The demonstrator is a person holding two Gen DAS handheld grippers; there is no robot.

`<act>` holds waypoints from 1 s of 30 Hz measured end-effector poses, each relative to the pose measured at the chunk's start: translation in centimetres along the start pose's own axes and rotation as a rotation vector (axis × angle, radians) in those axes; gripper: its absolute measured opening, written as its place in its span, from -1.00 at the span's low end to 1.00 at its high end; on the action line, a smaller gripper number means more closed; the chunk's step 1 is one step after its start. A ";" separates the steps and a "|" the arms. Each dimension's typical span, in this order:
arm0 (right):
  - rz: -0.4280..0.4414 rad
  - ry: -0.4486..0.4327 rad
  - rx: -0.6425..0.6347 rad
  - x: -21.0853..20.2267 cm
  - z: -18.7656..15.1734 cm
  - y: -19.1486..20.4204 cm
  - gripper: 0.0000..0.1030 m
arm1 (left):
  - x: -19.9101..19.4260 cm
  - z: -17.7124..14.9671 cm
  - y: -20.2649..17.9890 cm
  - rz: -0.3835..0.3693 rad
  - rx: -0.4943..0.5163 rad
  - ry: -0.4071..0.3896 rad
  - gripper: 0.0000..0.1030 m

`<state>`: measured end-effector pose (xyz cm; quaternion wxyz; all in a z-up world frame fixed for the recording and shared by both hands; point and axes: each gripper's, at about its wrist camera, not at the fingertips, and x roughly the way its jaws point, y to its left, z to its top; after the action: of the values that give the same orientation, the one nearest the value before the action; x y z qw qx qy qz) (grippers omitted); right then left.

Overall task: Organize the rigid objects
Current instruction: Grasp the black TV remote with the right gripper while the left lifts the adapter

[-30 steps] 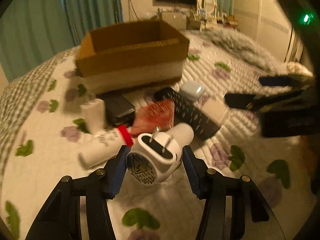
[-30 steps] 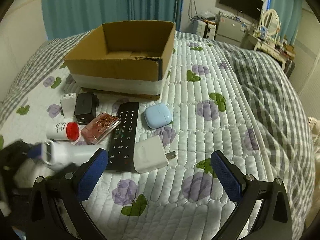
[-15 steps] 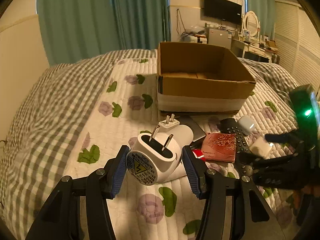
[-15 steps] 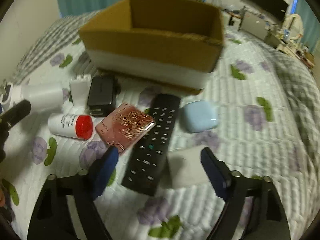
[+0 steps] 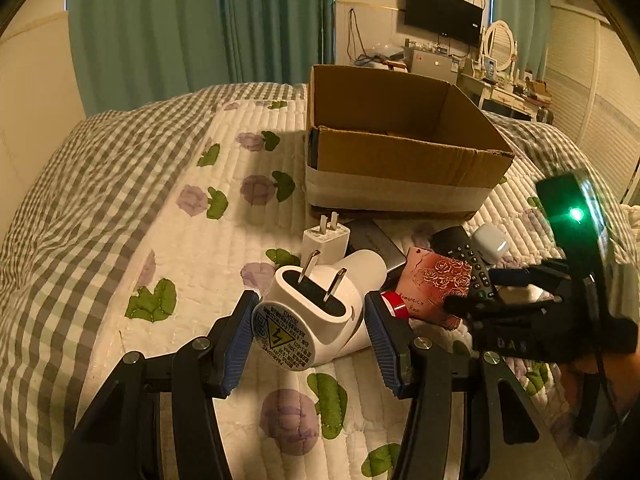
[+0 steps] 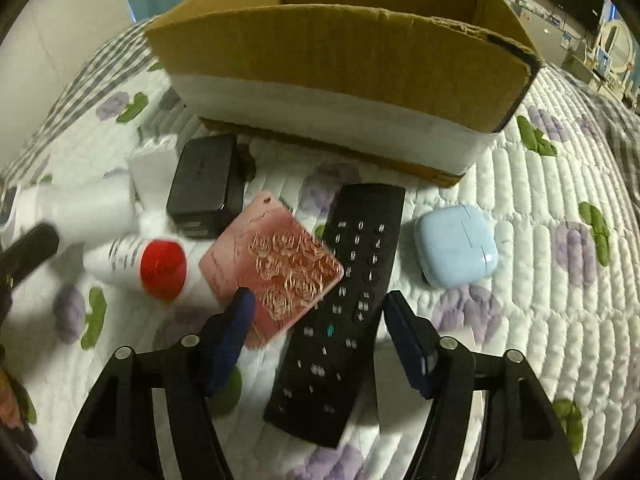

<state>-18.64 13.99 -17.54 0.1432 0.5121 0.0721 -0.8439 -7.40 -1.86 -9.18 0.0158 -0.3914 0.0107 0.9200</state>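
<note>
My left gripper (image 5: 308, 332) is shut on a white plug adapter (image 5: 316, 312), held above the quilt with its prongs pointing up. An open cardboard box (image 5: 400, 160) stands beyond it. My right gripper (image 6: 316, 328) is open, its jaws straddling the black remote (image 6: 348, 300) without touching it. It also shows at the right of the left wrist view (image 5: 504, 292). Beside the remote lie a pink rose-embossed card (image 6: 276, 268), a red-capped white bottle (image 6: 148, 264), a black charger (image 6: 204, 184) and a light blue earbud case (image 6: 456, 244).
A small white charger (image 5: 326, 240) stands upright near the box's front corner. The box (image 6: 340, 60) fills the back of the right wrist view. The flowered quilt (image 5: 200, 248) stretches to the left. A dresser and TV stand far behind.
My right gripper has moved down and forward and narrowed around the remote. My left gripper has kept hold of the adapter and barely shifted.
</note>
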 end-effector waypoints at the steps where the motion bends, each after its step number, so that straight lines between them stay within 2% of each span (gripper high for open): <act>1: -0.007 0.005 -0.012 -0.3 -0.5 0.3 0.21 | -0.1 0.0 0.0 -0.001 0.001 -0.001 0.06; 3: -0.020 0.042 -0.043 -0.3 -1.3 0.9 0.13 | -0.3 0.0 0.0 0.000 0.003 -0.004 0.06; 6: -0.095 0.090 -0.124 0.3 -2.3 2.1 0.00 | -0.4 0.1 0.0 -0.006 0.005 -0.007 0.07; 11: -0.084 0.088 -0.045 1.5 -1.4 0.9 -0.16 | -0.3 0.1 0.0 -0.013 0.008 -0.007 0.07; 16: -0.057 0.072 0.011 2.4 -0.9 0.2 -0.20 | -0.1 -0.1 -0.2 -0.009 0.008 0.002 0.07; 20: -0.115 -0.015 0.005 0.4 -1.6 0.8 -0.29 | -0.5 -0.1 -0.3 -0.009 0.014 -0.003 0.07; 24: -0.157 -0.107 -0.013 -2.4 -2.3 1.8 -0.57 | -0.9 0.1 -0.5 -0.009 0.022 -0.008 0.07; 27: -0.171 -0.143 -0.016 -4.1 -1.4 1.6 -0.67 | -1.4 0.3 -0.6 -0.013 0.020 -0.015 0.07; 30: -0.174 -0.181 -0.008 -6.6 -1.9 1.0 -0.68 | -2.2 0.5 -0.9 -0.014 0.022 -0.028 0.07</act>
<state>-13.85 14.68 -12.59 0.0775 0.4250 0.1065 -0.8956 -6.19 -0.96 -7.25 0.0265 -0.3783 0.0179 0.9251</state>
